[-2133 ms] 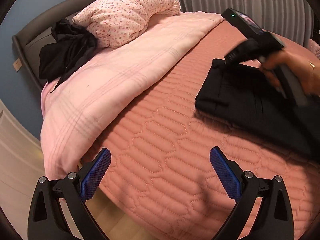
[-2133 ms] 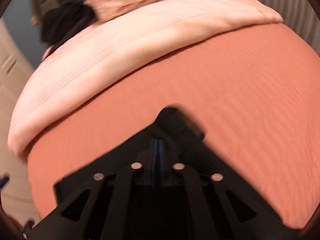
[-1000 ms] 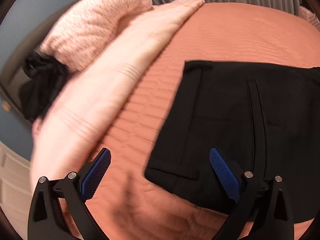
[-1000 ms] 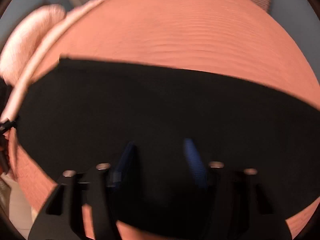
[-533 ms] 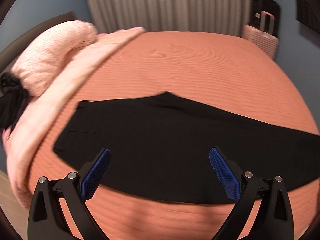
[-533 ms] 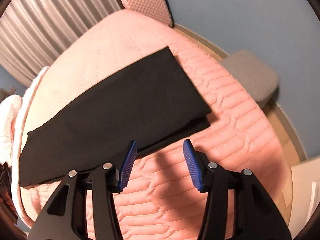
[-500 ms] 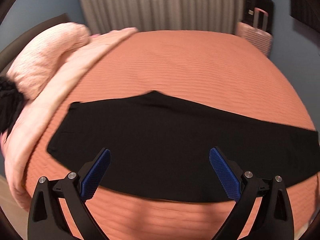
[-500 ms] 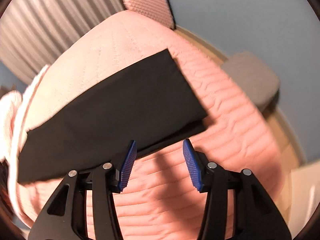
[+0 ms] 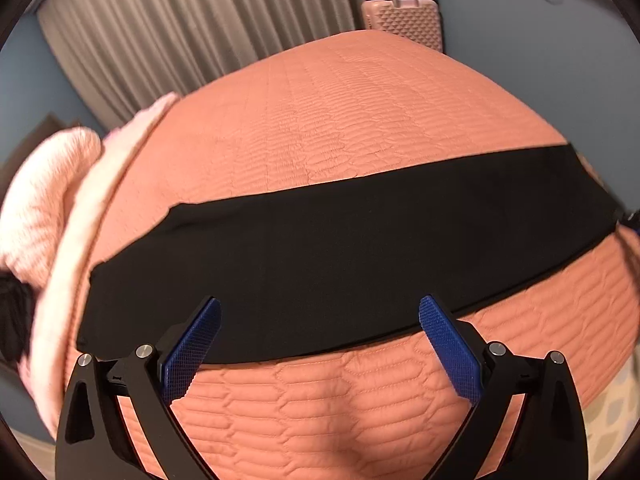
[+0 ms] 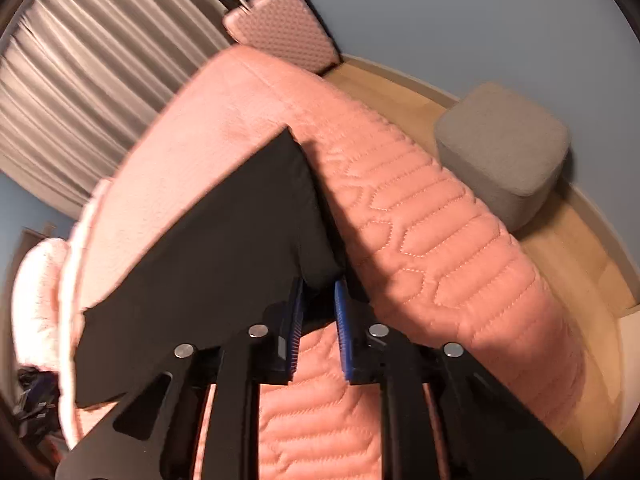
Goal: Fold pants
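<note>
Left wrist view, left to right. Black garment at the far left edge, partly cut off. Pink pillow — blurred — with a folded pale pink blanket running alongside it. Salmon quilted bedspread covering the bed. Black pants laid flat in a long band across the bedspread, one end near the blanket, the other reaching the right side of the bed. Left gripper above the near edge of the pants, blue pads wide apart, nothing between them. Grey pleated curtain behind; pink suitcase against the blue wall beyond the bed's far end.

Right wrist view, left to right. Curtain and pillow at left. Pants run away from the camera toward the pillow, their leg end nearest. Right gripper at the near corner of that leg end — jaws have just been closing, pads now narrowly spaced with the cloth corner between them; whether they press on it cannot be told. Grey pouf on the wooden floor at right.
</note>
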Available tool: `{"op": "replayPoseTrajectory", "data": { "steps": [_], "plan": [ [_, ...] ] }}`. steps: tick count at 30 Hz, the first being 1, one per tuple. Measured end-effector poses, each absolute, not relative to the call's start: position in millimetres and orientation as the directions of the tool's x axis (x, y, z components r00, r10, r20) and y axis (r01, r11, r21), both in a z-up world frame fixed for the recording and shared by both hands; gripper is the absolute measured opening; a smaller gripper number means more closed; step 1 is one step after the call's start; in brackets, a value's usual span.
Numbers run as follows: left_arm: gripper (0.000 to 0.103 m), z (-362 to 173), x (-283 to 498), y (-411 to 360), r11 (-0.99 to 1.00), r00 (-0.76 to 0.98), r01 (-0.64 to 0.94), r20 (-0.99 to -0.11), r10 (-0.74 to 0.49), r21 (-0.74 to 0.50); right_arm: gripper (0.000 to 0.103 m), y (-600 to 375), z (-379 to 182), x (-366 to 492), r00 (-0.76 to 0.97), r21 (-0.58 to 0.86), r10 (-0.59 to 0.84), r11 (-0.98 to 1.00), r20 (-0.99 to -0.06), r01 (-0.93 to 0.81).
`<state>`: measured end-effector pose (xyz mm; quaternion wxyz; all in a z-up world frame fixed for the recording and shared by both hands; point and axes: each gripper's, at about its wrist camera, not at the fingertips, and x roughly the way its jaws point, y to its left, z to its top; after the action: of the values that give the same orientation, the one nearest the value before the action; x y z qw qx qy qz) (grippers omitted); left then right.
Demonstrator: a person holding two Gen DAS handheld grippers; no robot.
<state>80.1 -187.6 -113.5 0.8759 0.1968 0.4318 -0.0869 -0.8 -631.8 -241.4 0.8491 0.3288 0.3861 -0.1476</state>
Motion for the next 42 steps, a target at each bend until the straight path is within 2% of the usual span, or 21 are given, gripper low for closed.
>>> {"op": "replayPoseTrajectory", "data": {
  "steps": [1,3,4,6,8,11,15,17,18,21,26,30,32,33,34,37,42],
  "plan": [
    [0.098,-119,81,-190,0.901,0.608,0.325,-0.793,0.034,0.288,0.016,-633,-251,-1,0.611,0.385,-0.008,0.769,-0.792,0.51],
    [0.098,-128,79,-196,0.899,0.586,0.323,-0.809,0.056,0.296,0.015,-633,-250,-9,0.61,0.379,-0.024,0.764,-0.792,0.522],
    [0.098,-131,79,-195,0.9,0.575,0.323,-0.816,0.058,0.292,0.02,-632,-243,-11,0.608,0.371,-0.043,0.758,-0.792,0.536],
    [0.098,-133,78,-196,0.904,0.567,0.324,-0.822,0.049,0.278,0.02,-623,-225,-18,0.68,0.435,-0.032,0.746,-0.732,0.504],
    [0.098,-134,76,-199,0.902,0.563,0.333,-0.825,0.045,0.277,0.02,-613,-219,-9,0.703,0.45,-0.001,0.768,-0.712,0.456],
    [0.098,-135,70,-209,0.885,0.571,0.353,-0.819,0.052,0.302,0.017,-613,-248,18,0.612,0.344,-0.007,0.822,-0.791,0.454],
    [0.098,-128,60,-211,0.861,0.621,0.363,-0.781,0.062,0.357,0.022,-631,-238,-12,0.702,0.54,0.05,0.678,-0.71,0.498],
    [0.098,-131,60,-205,0.861,0.622,0.352,-0.779,0.079,0.368,0.048,-638,-247,-22,0.745,0.646,0.11,0.591,-0.657,0.483],
    [0.098,-133,63,-202,0.866,0.612,0.351,-0.787,0.076,0.356,0.073,-640,-255,-23,0.747,0.673,0.128,0.553,-0.652,0.492],
    [0.098,-139,67,-193,0.886,0.575,0.337,-0.815,0.073,0.317,0.075,-642,-266,-19,0.788,0.72,0.114,0.5,-0.605,0.481],
    [0.098,-135,62,-182,0.891,0.586,0.324,-0.807,0.075,0.318,0.076,-637,-265,6,0.78,0.695,0.101,0.535,-0.617,0.48],
    [0.098,-132,65,-174,0.904,0.579,0.305,-0.812,0.073,0.299,0.074,-630,-265,24,0.776,0.667,0.08,0.572,-0.626,0.479],
    [0.098,-131,67,-171,0.906,0.58,0.301,-0.811,0.074,0.297,0.062,-626,-265,23,0.761,0.639,0.056,0.586,-0.646,0.499],
    [0.098,-131,67,-170,0.906,0.581,0.3,-0.81,0.074,0.298,0.046,-626,-265,20,0.757,0.636,0.051,0.581,-0.651,0.508],
    [0.098,-131,68,-169,0.906,0.582,0.3,-0.809,0.075,0.299,0.025,-628,-269,23,0.757,0.657,0.076,0.557,-0.649,0.508],
    [0.098,-130,69,-165,0.909,0.583,0.291,-0.808,0.078,0.297,0.017,-626,-271,25,0.752,0.656,0.073,0.549,-0.655,0.518],
    [0.098,-128,72,-144,0.926,0.583,0.256,-0.808,0.082,0.278,0.015,-602,-231,35,0.756,0.585,0.008,0.638,-0.655,0.5]
  ]
}}
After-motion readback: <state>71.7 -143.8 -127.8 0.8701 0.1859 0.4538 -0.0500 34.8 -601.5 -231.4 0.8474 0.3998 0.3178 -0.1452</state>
